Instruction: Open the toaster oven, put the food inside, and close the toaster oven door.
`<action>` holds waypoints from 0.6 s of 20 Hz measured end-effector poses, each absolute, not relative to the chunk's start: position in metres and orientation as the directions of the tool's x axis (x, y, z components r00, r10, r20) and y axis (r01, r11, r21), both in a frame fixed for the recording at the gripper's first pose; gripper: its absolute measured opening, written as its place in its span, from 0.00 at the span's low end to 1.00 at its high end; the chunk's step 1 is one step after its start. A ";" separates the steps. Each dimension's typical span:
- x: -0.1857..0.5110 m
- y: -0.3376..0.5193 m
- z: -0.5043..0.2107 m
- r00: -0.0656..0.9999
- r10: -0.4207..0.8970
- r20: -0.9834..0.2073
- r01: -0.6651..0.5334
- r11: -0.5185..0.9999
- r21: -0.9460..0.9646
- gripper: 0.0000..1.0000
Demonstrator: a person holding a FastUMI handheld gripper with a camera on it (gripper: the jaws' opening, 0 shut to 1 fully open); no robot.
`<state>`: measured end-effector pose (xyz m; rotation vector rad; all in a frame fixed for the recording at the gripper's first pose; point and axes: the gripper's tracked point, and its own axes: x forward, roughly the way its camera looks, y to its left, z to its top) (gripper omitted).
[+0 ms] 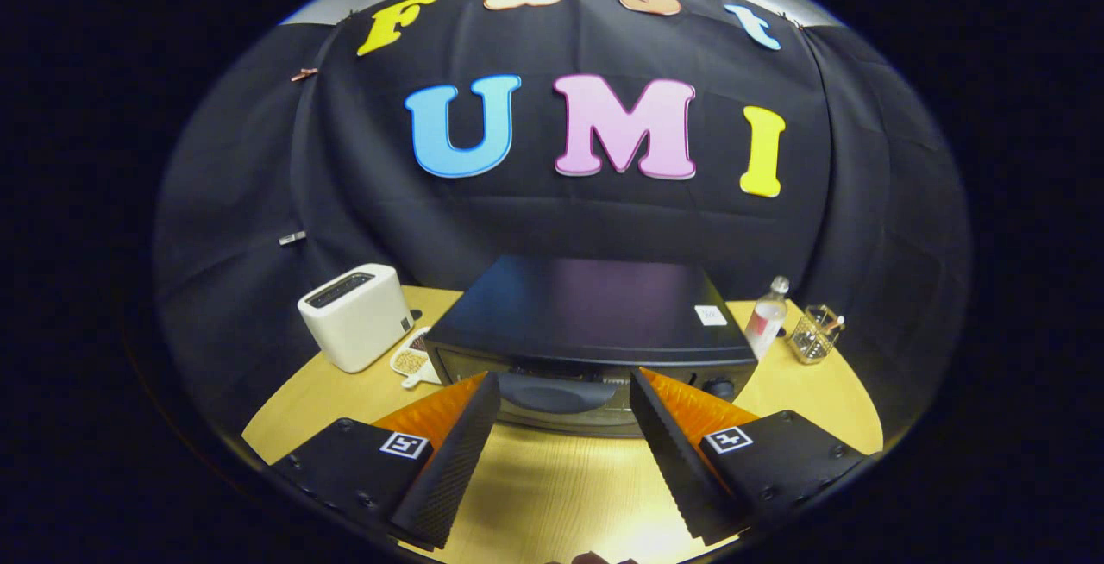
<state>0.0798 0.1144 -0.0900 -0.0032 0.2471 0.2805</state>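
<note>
- Two fingers (470, 426) of your gripper (565, 396) stand spread wide, holding nothing, bare wooden table (552, 486) between them.
- Black toaster oven (586, 322) sits just ahead of your fingertips, door shut, its handle (552, 393) facing the gap.
- White toaster (355, 316) left of the oven; a small dish of food (412, 361) between them.
- Clear bottle (766, 318) and wire basket (815, 335) right of it.
</note>
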 end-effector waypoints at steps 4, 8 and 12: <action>0.059 0.084 -0.030 0.961 0.255 -0.106 -0.257 0.966 -0.002 0.99; 0.025 0.041 0.011 0.981 0.191 -0.005 -0.191 0.981 0.036 0.98; -0.006 -0.012 0.018 0.992 0.127 0.009 -0.127 0.991 0.040 0.98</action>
